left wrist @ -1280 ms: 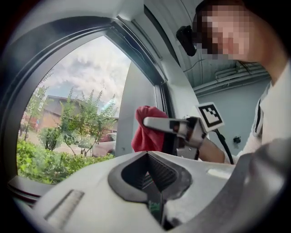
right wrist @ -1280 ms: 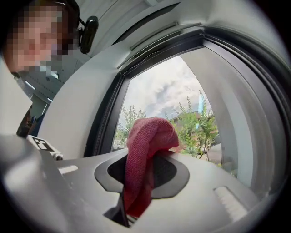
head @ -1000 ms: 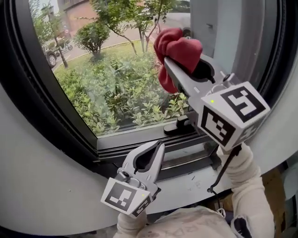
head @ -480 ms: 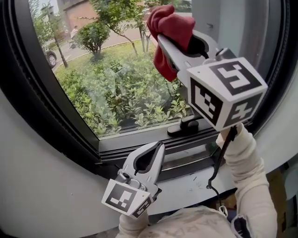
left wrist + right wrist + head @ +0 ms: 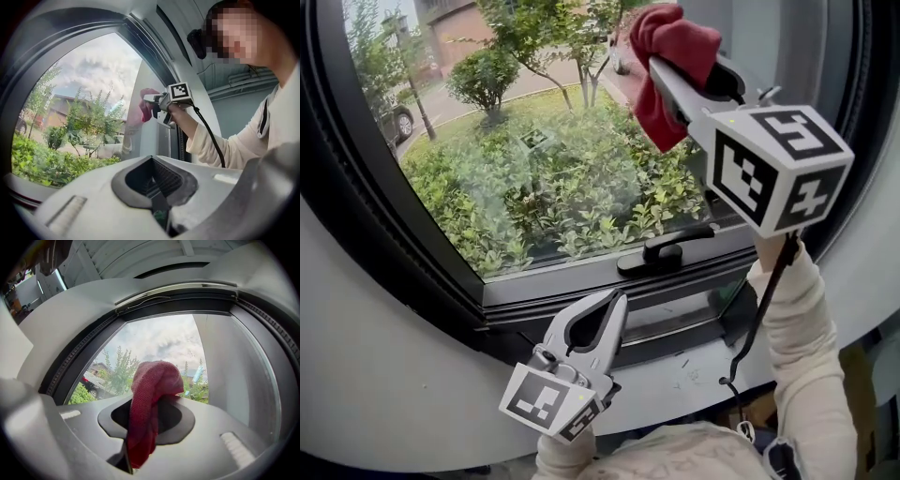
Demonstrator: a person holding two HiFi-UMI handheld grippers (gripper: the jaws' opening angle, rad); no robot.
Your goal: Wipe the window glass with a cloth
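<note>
Cloth (image 5: 675, 42), dark red and bunched, droops from clamped right hand-held gripper (image 5: 667, 82); left hand-held gripper (image 5: 617, 300) closed, empty.

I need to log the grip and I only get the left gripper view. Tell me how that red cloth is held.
Observer: The crumpled red knit cloth is clamped between the jaws of the right hand-held gripper and drapes over them.
Operator: Report where the left one sits.
Observer: The left hand-held gripper sits low, below the window's grey bottom rail.
Operator: Name anything mounted near it.
Observer: A black lever handle lies along that rail, up and to the right of the left one.
</note>
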